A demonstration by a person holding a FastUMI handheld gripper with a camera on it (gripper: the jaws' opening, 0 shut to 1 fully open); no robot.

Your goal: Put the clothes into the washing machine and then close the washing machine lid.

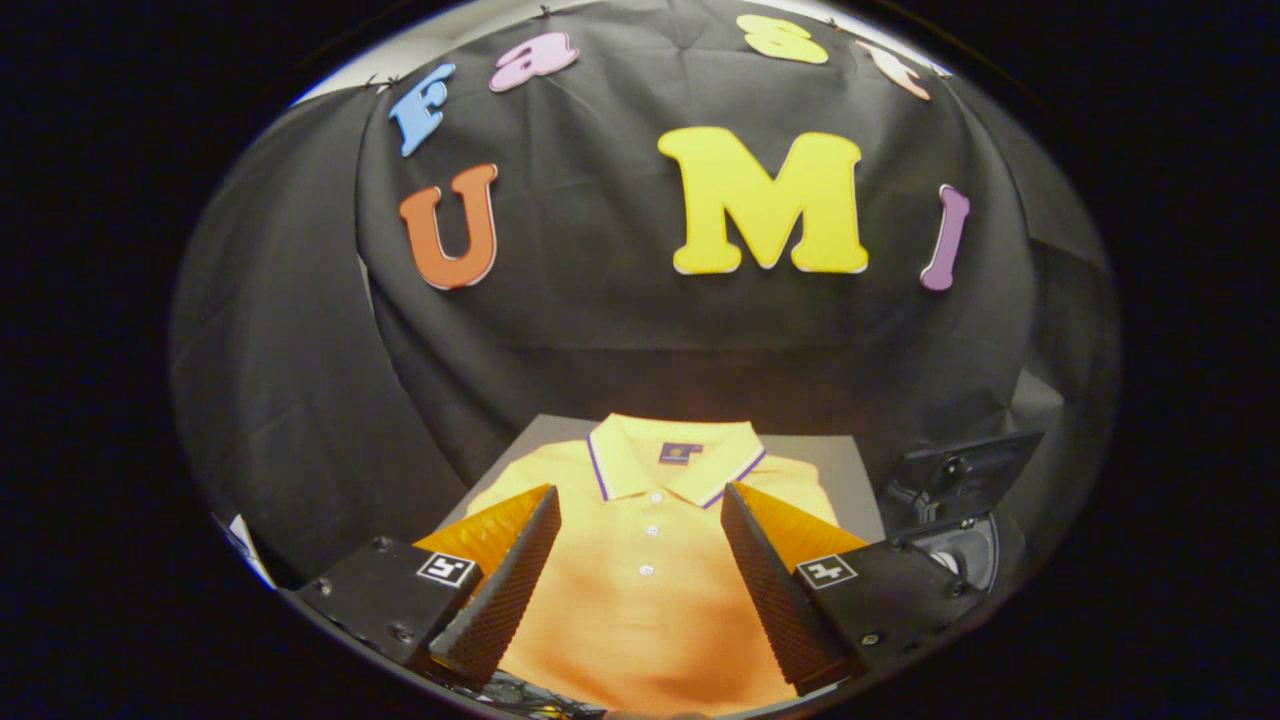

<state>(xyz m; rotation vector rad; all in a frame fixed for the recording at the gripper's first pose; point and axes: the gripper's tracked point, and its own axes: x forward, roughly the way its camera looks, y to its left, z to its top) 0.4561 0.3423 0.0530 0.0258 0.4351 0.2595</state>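
I hold gripper point(640, 560) open above flat orange polo shirt point(645, 590) on bench point(850, 470); nothing gripped. Small black washing machine point(950, 520) beside, lid up. Both steps remain.

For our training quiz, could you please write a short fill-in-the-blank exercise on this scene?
1. The gripper has its fingers ____, with nothing held between them.
2. The polo shirt lies flat with its collar pointing ____ from the fingers.
3. The washing machine stands to the shirt's right with its lid ____.

Missing words: open; away; raised
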